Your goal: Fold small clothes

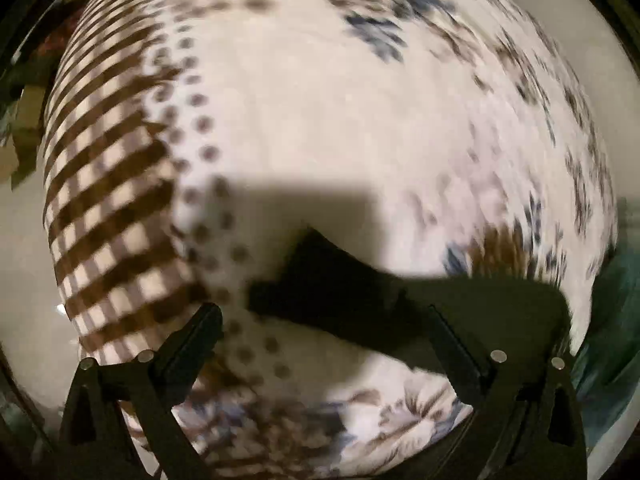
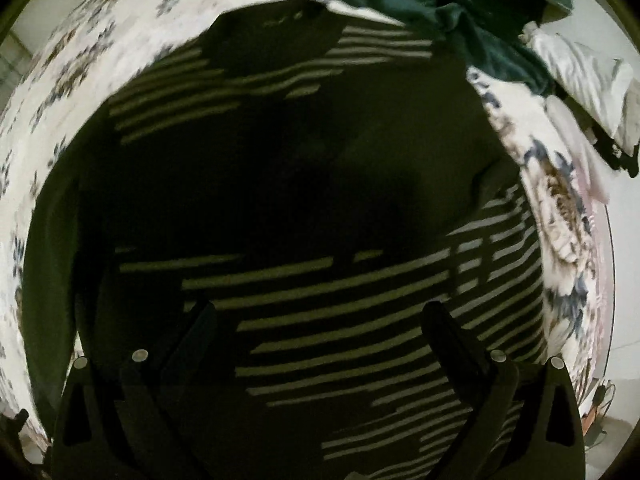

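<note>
Striped top [image 2: 340,320] lies on the bed [image 1: 340,120], fold unfinished.
Left gripper [image 1: 328,332] and right gripper [image 2: 320,332] both spread, empty; green clothes [image 2: 420,8] wait.

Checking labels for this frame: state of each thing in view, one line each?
left gripper: open, nothing between the fingers
right gripper: open, above the garment, not gripping it
dark striped garment: lying spread on the bedsheet, partly folded over itself
green cloth: bunched up at the bed edge
floral bedsheet: spread flat
white cloth: crumpled, beside the green cloth
</note>
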A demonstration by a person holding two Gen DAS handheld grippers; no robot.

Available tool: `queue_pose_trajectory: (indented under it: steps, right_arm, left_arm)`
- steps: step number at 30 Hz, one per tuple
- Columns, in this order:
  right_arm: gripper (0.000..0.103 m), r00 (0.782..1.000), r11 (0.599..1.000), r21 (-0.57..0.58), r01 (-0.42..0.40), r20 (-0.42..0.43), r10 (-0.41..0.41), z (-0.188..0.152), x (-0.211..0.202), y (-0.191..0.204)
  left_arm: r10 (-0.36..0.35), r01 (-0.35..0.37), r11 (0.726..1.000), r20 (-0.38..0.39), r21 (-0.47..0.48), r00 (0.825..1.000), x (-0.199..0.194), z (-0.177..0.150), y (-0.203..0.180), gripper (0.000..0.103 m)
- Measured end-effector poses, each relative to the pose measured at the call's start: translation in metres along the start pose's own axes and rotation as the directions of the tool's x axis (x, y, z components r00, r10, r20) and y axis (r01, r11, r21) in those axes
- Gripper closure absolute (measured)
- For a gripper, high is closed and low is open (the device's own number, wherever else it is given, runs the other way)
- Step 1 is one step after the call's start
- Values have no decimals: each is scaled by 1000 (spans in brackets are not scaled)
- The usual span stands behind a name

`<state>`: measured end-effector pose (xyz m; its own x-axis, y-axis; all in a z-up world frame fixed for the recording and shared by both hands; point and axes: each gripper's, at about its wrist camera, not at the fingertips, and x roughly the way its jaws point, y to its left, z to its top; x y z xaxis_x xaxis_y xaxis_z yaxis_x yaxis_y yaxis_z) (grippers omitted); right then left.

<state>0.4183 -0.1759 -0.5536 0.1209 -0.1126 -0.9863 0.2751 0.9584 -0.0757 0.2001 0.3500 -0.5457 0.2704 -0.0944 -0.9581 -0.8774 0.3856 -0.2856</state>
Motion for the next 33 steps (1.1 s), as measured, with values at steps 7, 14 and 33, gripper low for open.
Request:
queue_pose_trajectory:
  steps: [7, 14, 33]
  right_arm:
    - [0, 999, 1000, -17, -19, -44, 19, -9, 11, 21]
    - [0, 1000, 1000, 8, 18, -26, -18, -2, 15, 3]
    - [0, 998, 982, 186, -20, -55, 31, 25, 51, -171]
  left_arm:
    - [4, -4, 999, 10, 54, 1000, 33, 3, -9, 81]
    - [-123, 60, 958, 211, 281, 970, -25, 4, -92, 92]
    - [-377, 425, 342, -292, 838, 879, 6, -375, -487, 92]
